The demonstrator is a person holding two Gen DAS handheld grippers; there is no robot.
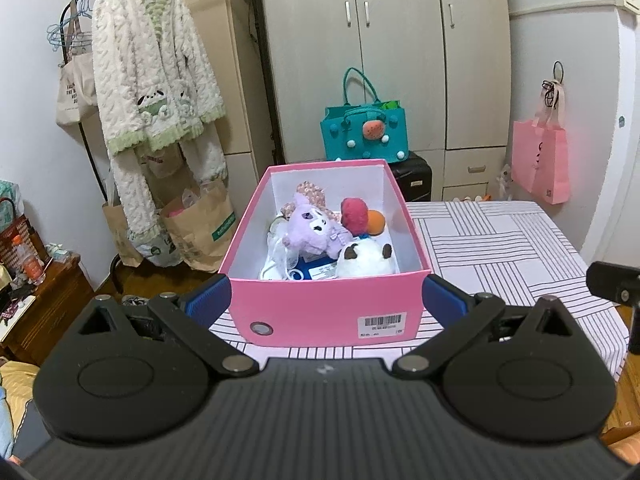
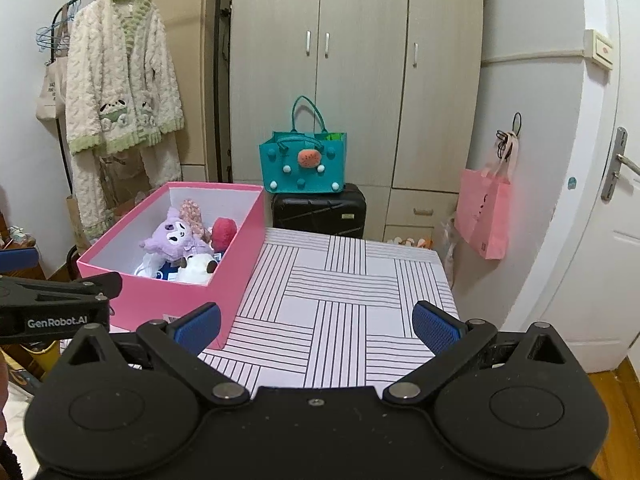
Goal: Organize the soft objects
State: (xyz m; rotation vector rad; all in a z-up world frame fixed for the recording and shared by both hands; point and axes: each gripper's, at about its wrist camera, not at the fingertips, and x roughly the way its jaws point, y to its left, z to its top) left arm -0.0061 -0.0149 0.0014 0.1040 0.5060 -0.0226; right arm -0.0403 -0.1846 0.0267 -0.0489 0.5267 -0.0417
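Both claws (image 1: 326, 296) (image 2: 316, 326) gape wide, empty, near pink box (image 1: 320, 312).

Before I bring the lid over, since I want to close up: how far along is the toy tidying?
Mostly done, it seems. The purple plush, a white plush and a red-and-orange one already lie inside the pink box. Nothing is in hand: the left gripper is open, its fingers on either side of the box, and the right gripper is open over the striped tablecloth. No loose toys show there.

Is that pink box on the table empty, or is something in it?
Not empty. The open pink box holds a purple plush, a white plush and a red ball.
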